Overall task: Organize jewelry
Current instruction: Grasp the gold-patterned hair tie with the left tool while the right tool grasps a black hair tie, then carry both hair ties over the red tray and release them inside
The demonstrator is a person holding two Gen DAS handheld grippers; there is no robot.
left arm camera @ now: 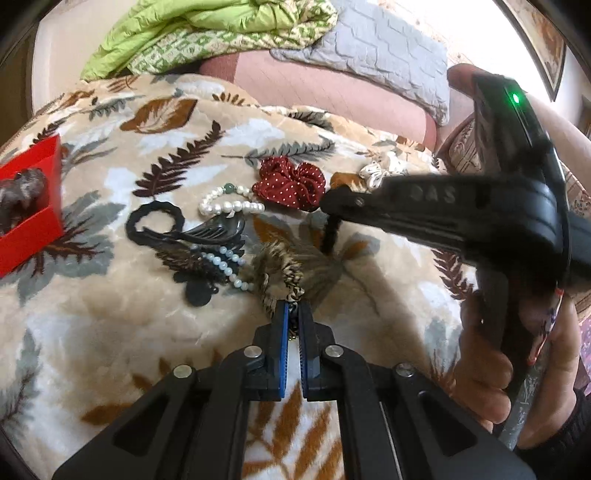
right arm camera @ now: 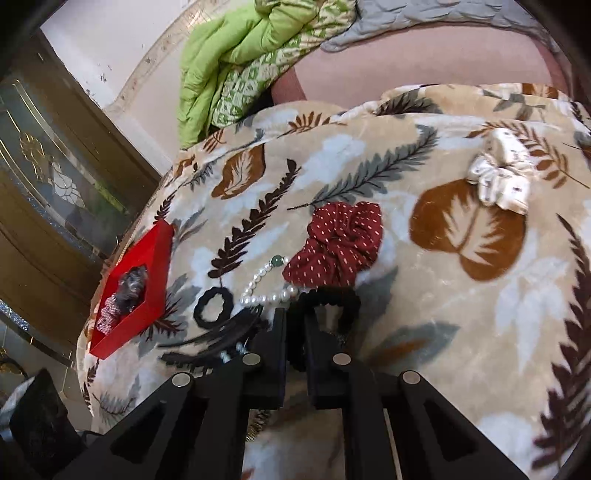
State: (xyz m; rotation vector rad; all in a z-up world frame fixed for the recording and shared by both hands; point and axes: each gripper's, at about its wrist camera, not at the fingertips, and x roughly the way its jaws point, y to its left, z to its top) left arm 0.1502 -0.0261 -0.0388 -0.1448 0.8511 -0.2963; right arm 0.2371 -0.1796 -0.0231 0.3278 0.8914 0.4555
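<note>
My left gripper point(left arm camera: 293, 308) is shut on a leopard-print scrunchie point(left arm camera: 291, 273) lying on the leaf-patterned blanket point(left arm camera: 110, 321). My right gripper point(right arm camera: 297, 321) is shut on a black scrunchie point(right arm camera: 328, 306); in the left wrist view it point(left arm camera: 332, 201) hangs over the pile with the black scrunchie point(left arm camera: 330, 236) dangling. Nearby lie a red dotted scrunchie point(left arm camera: 291, 181), a white pearl bracelet point(left arm camera: 225, 205), a black hair tie point(left arm camera: 155, 221), a dark bird-shaped clip point(left arm camera: 214, 230) and a pale bead strand point(left arm camera: 225, 266). A red box point(left arm camera: 33, 206) at far left holds dark scrunchies point(right arm camera: 129, 286).
A cream scrunchie point(right arm camera: 498, 173) lies farther back on the blanket. A green quilt point(left arm camera: 207, 33) and grey pillow point(left arm camera: 388, 51) sit behind on the pink bed. A wooden cabinet point(right arm camera: 48, 192) stands left of the bed. The blanket's edge drops off beside the red box.
</note>
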